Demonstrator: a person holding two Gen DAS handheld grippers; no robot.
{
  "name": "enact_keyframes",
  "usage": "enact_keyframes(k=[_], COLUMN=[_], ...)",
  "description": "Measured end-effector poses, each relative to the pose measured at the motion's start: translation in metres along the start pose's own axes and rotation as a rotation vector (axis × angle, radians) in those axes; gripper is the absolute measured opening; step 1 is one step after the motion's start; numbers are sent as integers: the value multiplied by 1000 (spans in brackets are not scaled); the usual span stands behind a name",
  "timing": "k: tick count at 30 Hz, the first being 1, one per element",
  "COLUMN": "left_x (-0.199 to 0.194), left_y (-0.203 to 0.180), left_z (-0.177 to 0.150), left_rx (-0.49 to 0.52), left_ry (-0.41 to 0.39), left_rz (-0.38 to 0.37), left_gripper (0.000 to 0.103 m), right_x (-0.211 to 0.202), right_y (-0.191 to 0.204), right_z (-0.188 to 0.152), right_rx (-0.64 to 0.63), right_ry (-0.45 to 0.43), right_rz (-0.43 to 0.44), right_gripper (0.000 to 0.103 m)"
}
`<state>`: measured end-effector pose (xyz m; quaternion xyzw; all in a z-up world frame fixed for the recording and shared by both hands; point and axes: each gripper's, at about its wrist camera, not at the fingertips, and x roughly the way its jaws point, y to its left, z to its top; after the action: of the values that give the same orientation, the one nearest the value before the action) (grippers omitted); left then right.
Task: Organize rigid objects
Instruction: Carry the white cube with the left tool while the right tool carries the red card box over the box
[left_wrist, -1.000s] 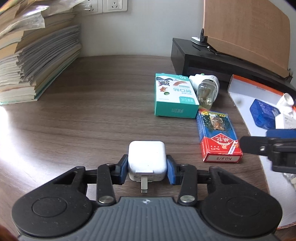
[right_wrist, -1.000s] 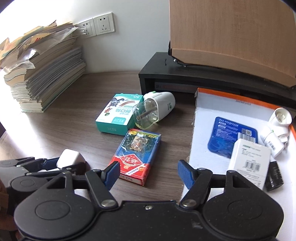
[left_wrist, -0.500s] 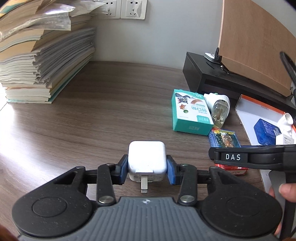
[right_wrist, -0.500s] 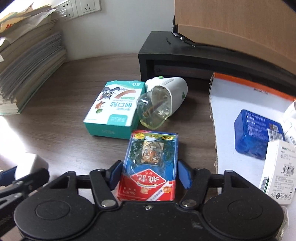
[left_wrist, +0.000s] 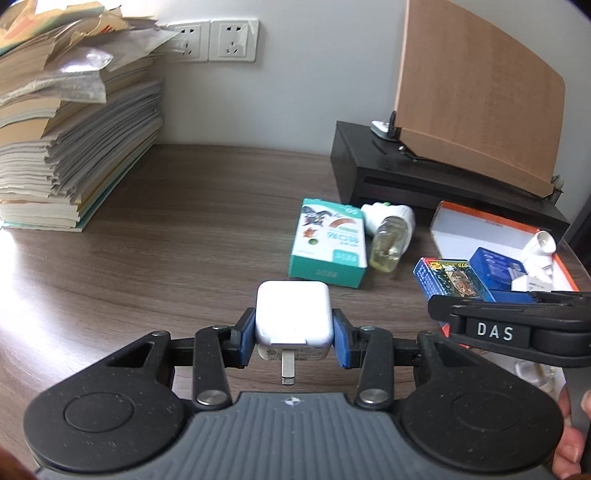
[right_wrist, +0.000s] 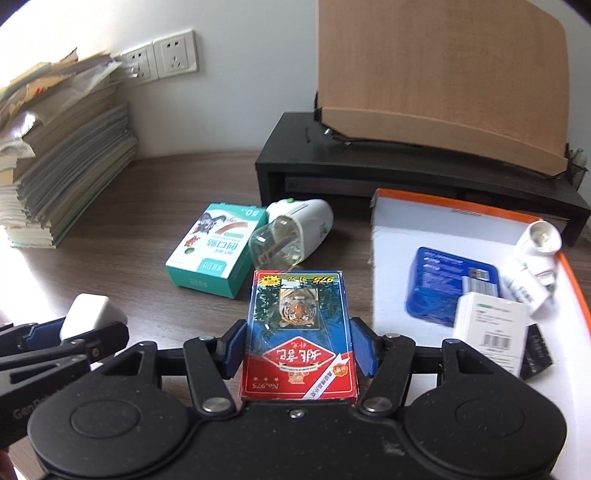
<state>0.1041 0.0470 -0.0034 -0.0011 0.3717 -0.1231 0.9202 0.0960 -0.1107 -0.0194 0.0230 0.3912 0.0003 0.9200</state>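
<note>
- The left gripper (left_wrist: 294, 338) is clamped on a white USB charger (left_wrist: 292, 316), prongs toward the camera, held above the wooden desk (left_wrist: 166, 236) at lower centre of the left wrist view.
- The right gripper (right_wrist: 299, 349) is clamped on a box of playing cards (right_wrist: 299, 332), its pads pressed to both long sides, at lower centre of the right wrist view.
- The orange-rimmed tray (right_wrist: 424, 221) at right already holds a blue box (right_wrist: 443, 280), a white carton (right_wrist: 487, 328) and white plug-in units (right_wrist: 535, 258).
- Left to sort, by my reading: the two held items, then the teal bandage box (right_wrist: 216, 251) and the mosquito-repellent vaporizer (right_wrist: 291, 232), touching mid-desk.
</note>
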Motion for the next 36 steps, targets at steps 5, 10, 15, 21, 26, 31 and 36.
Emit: enact_keyframes(k=[5, 10, 15, 21, 26, 31, 36], left_x=[-14, -27, -38, -46, -49, -53, -56], left_y=[-23, -49, -77, -106, -130, -152, -172], left_z=[1, -1, -4, -11, -19, -28, -34], left_rx=[9, 25, 57, 89, 118, 149, 159], left_ry=[-18, -33, -45, -38, -30, -26, -27], left_rz=[-22, -52, -76, -113, -143, -167, -188], left_gripper=[42, 42, 42, 42, 42, 42, 42], right_x=[-30, -57, -81, -107, -126, -142, -154], right_y=[-20, -41, -64, -94, -116, -137, -157], right_z=[-1, -10, -21, -36, -50, -61, -69], right_rx=[12, 33, 59, 106, 143, 177, 194], right_ry=[-42, -70, -80, -96, -109, -119, -130], right_rz=[-8, -20, -41, -68, -97, -122, -141], right_gripper=[71, 71, 71, 71, 71, 71, 71])
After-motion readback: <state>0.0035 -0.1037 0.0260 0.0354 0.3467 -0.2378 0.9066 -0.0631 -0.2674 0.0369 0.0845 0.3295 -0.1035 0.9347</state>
